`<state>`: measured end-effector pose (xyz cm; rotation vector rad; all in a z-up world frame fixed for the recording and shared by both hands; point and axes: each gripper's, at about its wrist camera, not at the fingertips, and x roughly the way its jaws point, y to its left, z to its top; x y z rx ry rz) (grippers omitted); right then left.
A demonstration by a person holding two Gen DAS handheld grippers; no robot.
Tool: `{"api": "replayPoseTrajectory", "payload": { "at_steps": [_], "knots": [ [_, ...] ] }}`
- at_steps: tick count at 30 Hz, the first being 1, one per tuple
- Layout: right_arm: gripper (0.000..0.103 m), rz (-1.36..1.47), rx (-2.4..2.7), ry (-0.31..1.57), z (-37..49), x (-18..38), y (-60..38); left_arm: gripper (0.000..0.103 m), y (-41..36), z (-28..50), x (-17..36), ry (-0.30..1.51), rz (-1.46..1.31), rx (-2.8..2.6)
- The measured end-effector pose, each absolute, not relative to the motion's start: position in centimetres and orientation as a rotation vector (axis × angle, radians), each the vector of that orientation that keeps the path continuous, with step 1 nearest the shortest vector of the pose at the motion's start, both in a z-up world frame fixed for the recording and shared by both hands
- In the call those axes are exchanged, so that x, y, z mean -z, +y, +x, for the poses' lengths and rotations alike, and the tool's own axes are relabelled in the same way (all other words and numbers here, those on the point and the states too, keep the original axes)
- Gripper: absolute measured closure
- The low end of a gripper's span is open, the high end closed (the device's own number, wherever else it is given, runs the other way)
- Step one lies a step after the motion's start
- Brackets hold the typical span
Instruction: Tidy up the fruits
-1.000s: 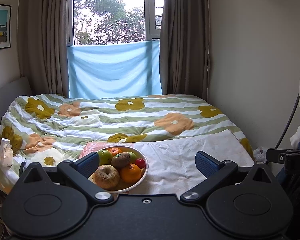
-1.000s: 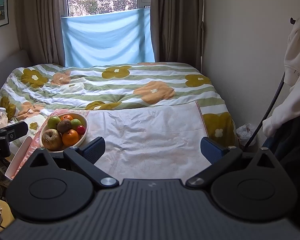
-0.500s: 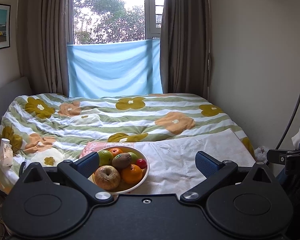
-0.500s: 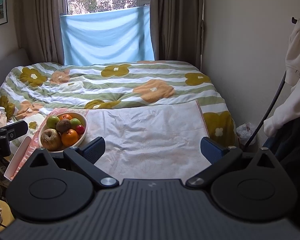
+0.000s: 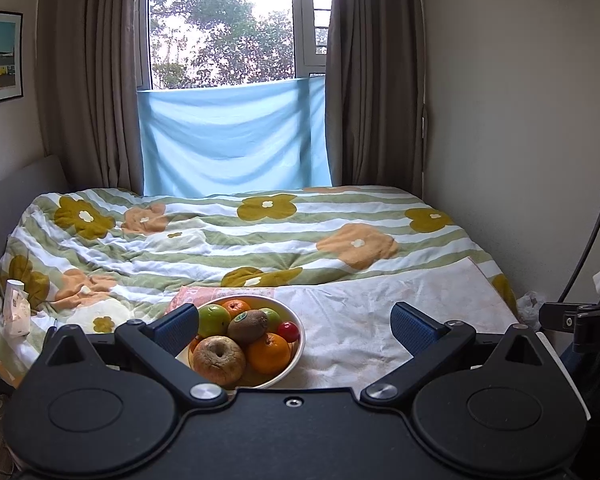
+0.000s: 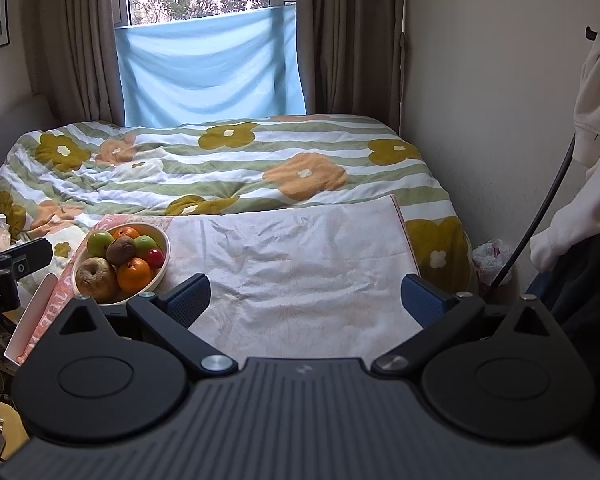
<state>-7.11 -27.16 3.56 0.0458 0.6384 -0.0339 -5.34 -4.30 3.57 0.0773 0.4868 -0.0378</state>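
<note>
Fingers of both your left gripper (image 5: 294, 326) and right gripper (image 6: 304, 296): wide, empty. Fruit bowl (image 5: 296, 354): slightly nearer than before; fruits all inside, white cloth (image 6: 300, 264) bare.

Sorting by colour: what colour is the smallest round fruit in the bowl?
Red fruit, clearest in the left wrist view.

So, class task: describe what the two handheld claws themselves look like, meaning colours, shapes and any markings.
The left claw and the right claw match: a matte black body, two round black discs, angled black link arms with silver pivot pins, and blue textured pads on the fingers. The right body has ridged grooves; the left is smooth with a small screw hole. White lettering shows on each claw's side, only partly readable.
</note>
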Motion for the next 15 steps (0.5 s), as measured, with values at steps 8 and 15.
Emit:
{"api": "replayPoseTrajectory", "payload": {
  "at_steps": [8, 15],
  "knots": [
    [0.0, 0.047, 0.036, 0.643, -6.62, -3.49, -27.19, 0.0, -4.27, -4.98, -3.68, 0.469, 0.073, 0.023],
    [0.0, 0.048, 0.038, 0.646, -6.27, -3.45, -27.05, 0.0, -4.33, -4.57, -3.68, 0.462, 0.081, 0.023]
  ]
}}
